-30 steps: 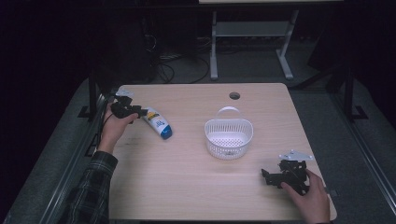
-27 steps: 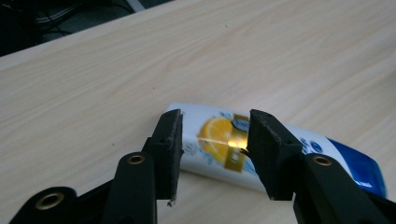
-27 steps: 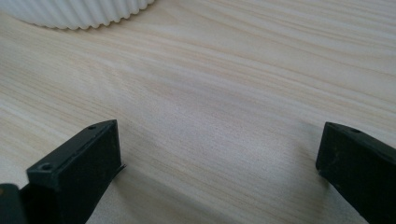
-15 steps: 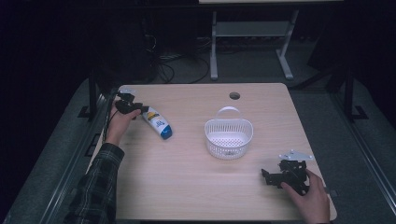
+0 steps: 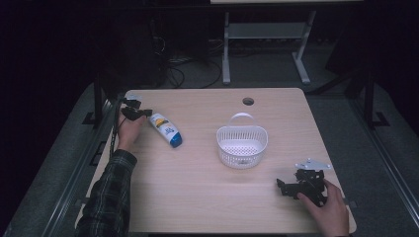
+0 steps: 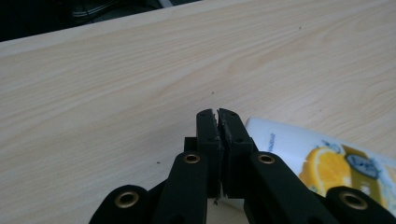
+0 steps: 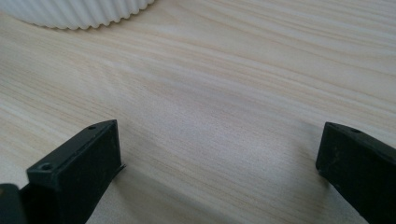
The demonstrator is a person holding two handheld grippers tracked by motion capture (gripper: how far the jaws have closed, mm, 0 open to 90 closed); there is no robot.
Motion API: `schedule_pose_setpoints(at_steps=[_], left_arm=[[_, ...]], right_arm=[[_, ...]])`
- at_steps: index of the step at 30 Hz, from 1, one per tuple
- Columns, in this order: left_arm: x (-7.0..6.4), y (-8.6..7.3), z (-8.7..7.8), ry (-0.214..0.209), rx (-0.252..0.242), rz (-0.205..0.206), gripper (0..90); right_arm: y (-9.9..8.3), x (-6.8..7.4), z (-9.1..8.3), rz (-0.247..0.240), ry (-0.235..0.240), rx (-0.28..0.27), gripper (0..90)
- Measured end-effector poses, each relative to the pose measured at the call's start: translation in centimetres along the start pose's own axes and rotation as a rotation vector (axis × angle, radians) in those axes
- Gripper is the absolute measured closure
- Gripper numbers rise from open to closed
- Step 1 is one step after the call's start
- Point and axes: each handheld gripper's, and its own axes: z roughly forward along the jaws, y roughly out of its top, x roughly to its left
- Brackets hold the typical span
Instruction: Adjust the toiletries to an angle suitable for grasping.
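Note:
A white bottle (image 5: 166, 129) with a blue cap and an orange-fruit label lies on its side at the table's left. My left gripper (image 5: 145, 113) sits at the bottle's far end, its jaws shut with nothing between them. In the left gripper view the closed tips (image 6: 218, 115) rest just left of the bottle (image 6: 322, 158). A white plastic basket (image 5: 242, 145) with a handle stands near the middle. My right gripper (image 5: 282, 187) lies low on the table at the front right, open, pointing left. In the right gripper view its jaws (image 7: 219, 149) stand wide apart over bare wood, the basket (image 7: 79, 11) ahead.
The light wood table (image 5: 197, 197) has a round cable hole (image 5: 248, 101) near its far edge. A grey desk frame (image 5: 267, 34) stands on the dark floor behind the table. Dark cables lie on the floor at the back left.
My left hand has reached slightly farther forward, carrying the shut gripper along the bottle's far end. The bottle, basket and right gripper have stayed put.

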Motion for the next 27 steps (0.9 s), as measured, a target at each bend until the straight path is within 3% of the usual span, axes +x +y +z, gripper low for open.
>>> schedule_pose_setpoints(at_steps=[4,13,21,27], left_arm=[[0.0,-0.4,0.1,-0.024,0.037,0.002,88.8],[-0.8,-0.3,-0.3,-0.081,0.08,0.047,89.7],[-2.3,-1.1,-0.8,-0.151,0.072,0.068,90.0],[-3.4,-1.7,-1.4,-0.175,0.075,0.083,90.0]], right_arm=[[0.0,0.0,0.0,0.0,0.0,0.0,0.0],[0.0,0.0,0.0,-0.003,-0.001,0.001,0.0],[0.0,0.0,0.0,-0.002,0.0,0.0,0.0],[0.0,0.0,0.0,-0.001,0.0,0.0,0.0]])
